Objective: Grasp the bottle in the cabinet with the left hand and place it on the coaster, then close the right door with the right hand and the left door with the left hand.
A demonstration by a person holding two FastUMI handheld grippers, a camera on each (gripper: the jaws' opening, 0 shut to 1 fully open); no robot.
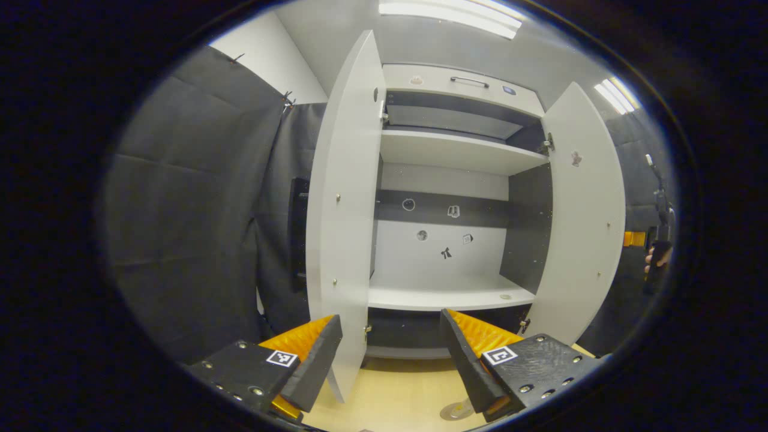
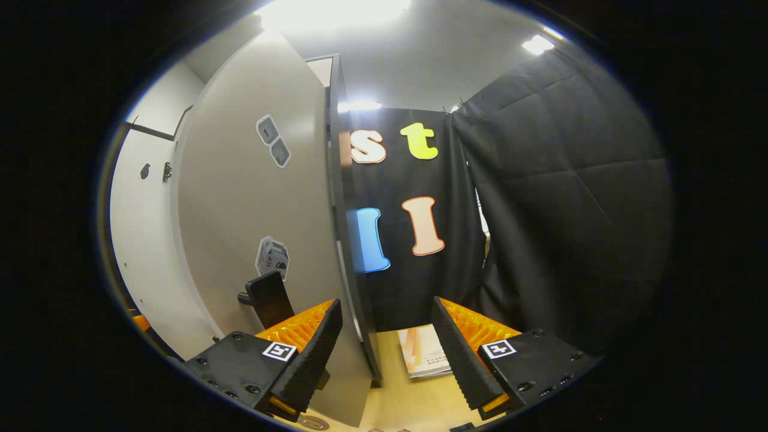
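With the right gripper (image 2: pixel 387 336) fingers apart astride the right door (image 2: pixel 264 204) edge and the left gripper (image 1: pixel 390 354) fingers apart astride the left door (image 1: pixel 342 198), a careless swing could pinch; no bottle seen on the cabinet (image 1: pixel 450 294) shelves

Booth surroundings beyond the cabinet

Black quilted cloth (image 1: pixel 198 198) is hung along the booth's wall at the left in the left gripper view and is seen again at the right in the right gripper view, where it falls in folds. Bright ceiling light strips (image 1: pixel 450 15) are mounted overhead. A light wooden tabletop (image 1: pixel 396 396) is seen at the bottom, and a printed booklet (image 2: pixel 425 351) is laid flat on it near the cloth.
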